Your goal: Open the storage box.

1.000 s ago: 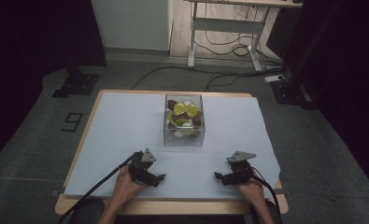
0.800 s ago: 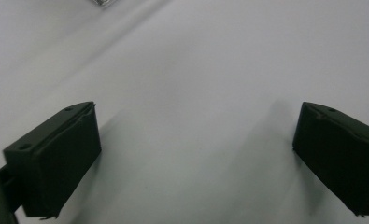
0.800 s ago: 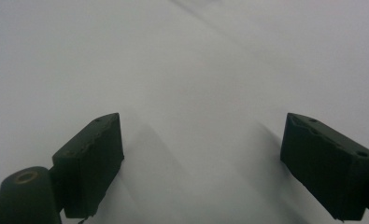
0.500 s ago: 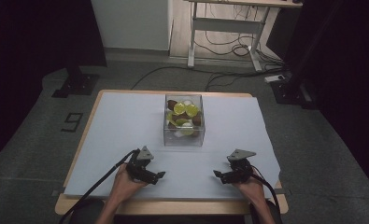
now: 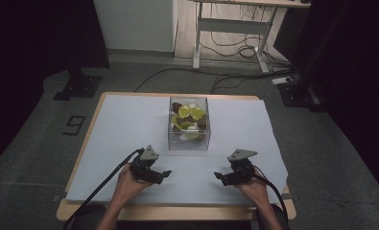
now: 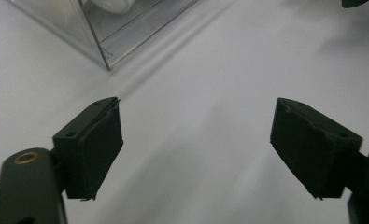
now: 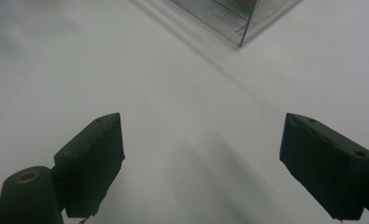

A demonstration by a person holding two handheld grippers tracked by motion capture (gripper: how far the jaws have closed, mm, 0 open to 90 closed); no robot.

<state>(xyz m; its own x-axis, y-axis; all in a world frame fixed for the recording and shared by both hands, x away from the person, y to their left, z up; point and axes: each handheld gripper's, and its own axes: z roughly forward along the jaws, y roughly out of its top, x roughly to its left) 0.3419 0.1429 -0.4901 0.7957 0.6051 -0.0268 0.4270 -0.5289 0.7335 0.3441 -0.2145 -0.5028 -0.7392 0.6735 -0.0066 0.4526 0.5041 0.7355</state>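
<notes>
Table [image 5: 76,165] (white sheet [image 5: 129,120] atop); clear box [image 5: 189,139].

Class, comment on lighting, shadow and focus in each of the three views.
High view: room dark, white table cover lit, fruit in the clear plastic box visible. Left gripper view: soft shadows, left claw slightly blurred. Right gripper view: right claw soft-edged, box corner sharper.

Left gripper [image 6: 196,149]: we see its two black jaws spread wide apart, nothing between them but bare surface.
Clear square-cornered plastic box [image 6: 108,29]: we find it at upper left, one corner pointing toward us, apart from the jaws.
Pale object in box [image 6: 113,4]: too cropped to identify.
White table covering [image 6: 210,93]: plain, softly shadowed under the jaws.
</notes>
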